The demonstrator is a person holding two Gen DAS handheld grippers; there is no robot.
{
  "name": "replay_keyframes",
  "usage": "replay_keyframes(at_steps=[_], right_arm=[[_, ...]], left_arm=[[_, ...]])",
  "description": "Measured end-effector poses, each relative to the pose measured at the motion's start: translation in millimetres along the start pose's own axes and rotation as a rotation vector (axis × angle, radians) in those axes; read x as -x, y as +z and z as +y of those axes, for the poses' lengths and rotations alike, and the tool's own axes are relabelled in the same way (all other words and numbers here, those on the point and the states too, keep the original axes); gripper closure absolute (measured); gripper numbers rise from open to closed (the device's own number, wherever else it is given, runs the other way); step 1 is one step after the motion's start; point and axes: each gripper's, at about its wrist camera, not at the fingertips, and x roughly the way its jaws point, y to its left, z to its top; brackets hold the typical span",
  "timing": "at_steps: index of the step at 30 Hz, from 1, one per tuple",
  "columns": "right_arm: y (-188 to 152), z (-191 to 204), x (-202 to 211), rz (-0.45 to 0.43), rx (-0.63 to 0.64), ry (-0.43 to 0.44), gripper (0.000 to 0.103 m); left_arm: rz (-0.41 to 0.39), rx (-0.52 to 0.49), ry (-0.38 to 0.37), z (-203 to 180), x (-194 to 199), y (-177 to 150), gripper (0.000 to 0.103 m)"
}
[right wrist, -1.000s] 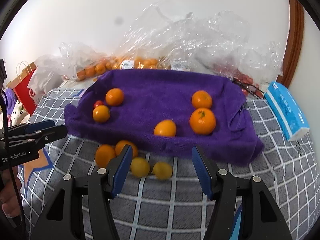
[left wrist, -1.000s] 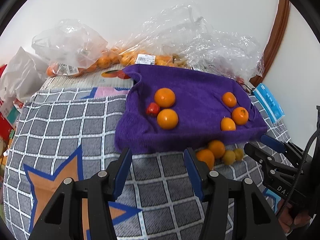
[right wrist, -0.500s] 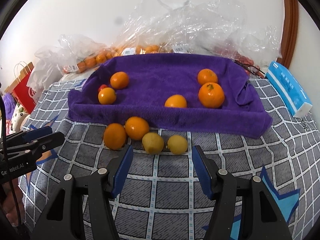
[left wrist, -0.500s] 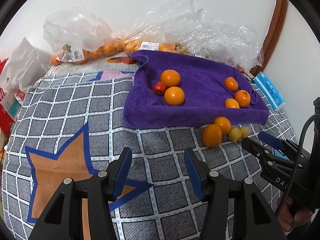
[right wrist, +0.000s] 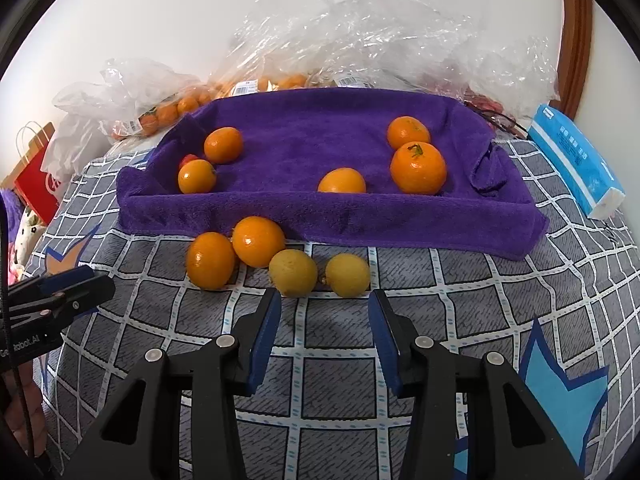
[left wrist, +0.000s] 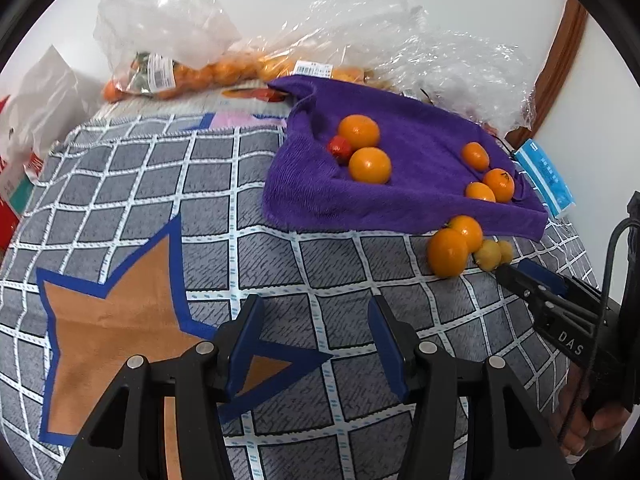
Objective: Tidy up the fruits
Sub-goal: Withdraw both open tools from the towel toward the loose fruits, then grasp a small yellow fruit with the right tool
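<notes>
From the left wrist, our left tongs (left wrist: pixel 316 344) hang apart and empty over the checked surface (left wrist: pixel 160 184), well short of the purple towel (left wrist: pixel 416 152).

From the right wrist, our right tongs (right wrist: pixel 323 332) are closing on nothing, just short of two yellow fruits (right wrist: pixel 293 273) beside two oranges (right wrist: pixel 258 241) off the towel. We judge a pick is starting; next, reach forward to straddle one.

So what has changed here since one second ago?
Both grippers came lower and the fruits look nearer. The right gripper is closing its jaws, with nothing between them, just short of the two yellow fruits. The left gripper kept its gap. Fruits and purple towel did not move.
</notes>
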Motion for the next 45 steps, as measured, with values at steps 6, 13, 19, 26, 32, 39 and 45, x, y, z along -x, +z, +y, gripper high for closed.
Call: replay_keyframes(at_steps=[6, 13, 19, 26, 32, 39, 45], right_arm=[[7, -4, -3, -0.031, 0.013, -0.014, 0.058], [7, -15, -13, 0.004, 0.027, -0.011, 0.074], [11, -20, -21, 0.014, 0.027, 0.001, 0.075], [13, -17, -22, -0.008, 0.070, -0.020, 0.079], [6, -24, -5, -0.060, 0.097, -0.036, 0.079], [-3, -39, 7, -0.090, 0.083, -0.046, 0.079], [-5, -45, 7, -0.089, 0.061, -0.040, 0.079]], left_arm=[[-0.017, 0.009, -0.015, 3, -1, -1, 0.051], [-0.032, 0.002, -0.015, 1, -3, 1, 0.051], [-0.031, -0.017, -0.014, -8, -3, 3, 0.051], [-0.031, -0.043, -0.037, -27, -1, 7, 0.051], [-0.040, -0.047, -0.022, -35, -5, 3, 0.051], [-0.044, -0.036, -0.060, -41, -2, 5, 0.051], [-0.035, -0.070, -0.100, -57, -3, 12, 0.051]])
